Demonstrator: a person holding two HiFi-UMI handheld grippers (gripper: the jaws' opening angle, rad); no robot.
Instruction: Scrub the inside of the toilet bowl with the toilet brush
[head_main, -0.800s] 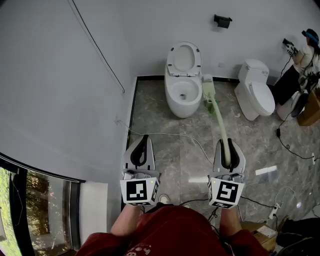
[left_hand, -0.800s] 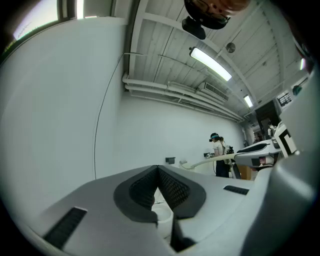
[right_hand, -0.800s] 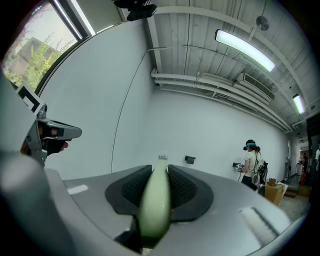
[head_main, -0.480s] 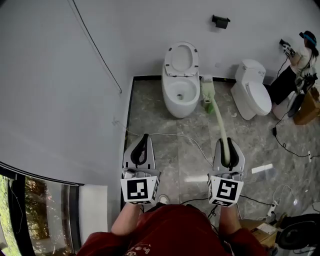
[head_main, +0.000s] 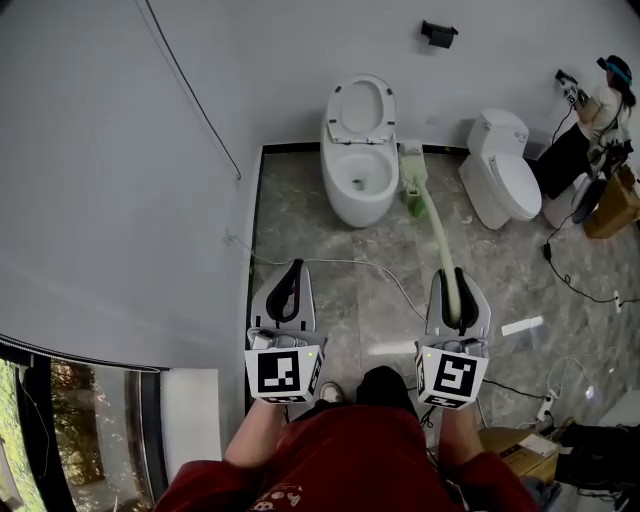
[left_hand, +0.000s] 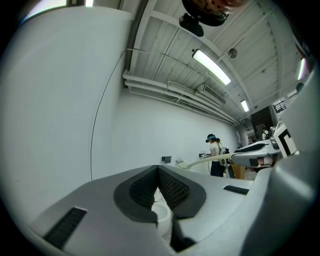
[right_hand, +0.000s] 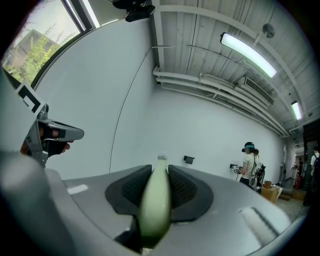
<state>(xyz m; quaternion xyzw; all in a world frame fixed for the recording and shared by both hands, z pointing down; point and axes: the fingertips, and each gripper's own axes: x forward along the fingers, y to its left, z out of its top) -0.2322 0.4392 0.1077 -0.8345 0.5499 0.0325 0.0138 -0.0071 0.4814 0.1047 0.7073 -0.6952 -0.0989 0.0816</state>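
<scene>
A white toilet (head_main: 358, 180) with its seat and lid raised stands against the far wall, its bowl (head_main: 362, 178) open. My right gripper (head_main: 457, 303) is shut on the pale green handle of the toilet brush (head_main: 437, 233), which reaches forward. The brush head (head_main: 411, 164) hangs just right of the bowl's rim, above the floor. In the right gripper view the handle (right_hand: 156, 200) runs straight out between the jaws. My left gripper (head_main: 285, 295) hangs shut and empty, well short of the toilet, level with the right one.
A second toilet (head_main: 504, 180) with its lid down stands to the right. A person (head_main: 590, 120) stands at the far right by a cardboard box (head_main: 610, 205). Cables (head_main: 340, 268) trail over the grey tile floor. A white wall (head_main: 120, 170) runs along the left.
The view has shifted slightly; the toilet and brush head sit a little higher and further left in the frame. Both grippers keep their hold and spacing.
</scene>
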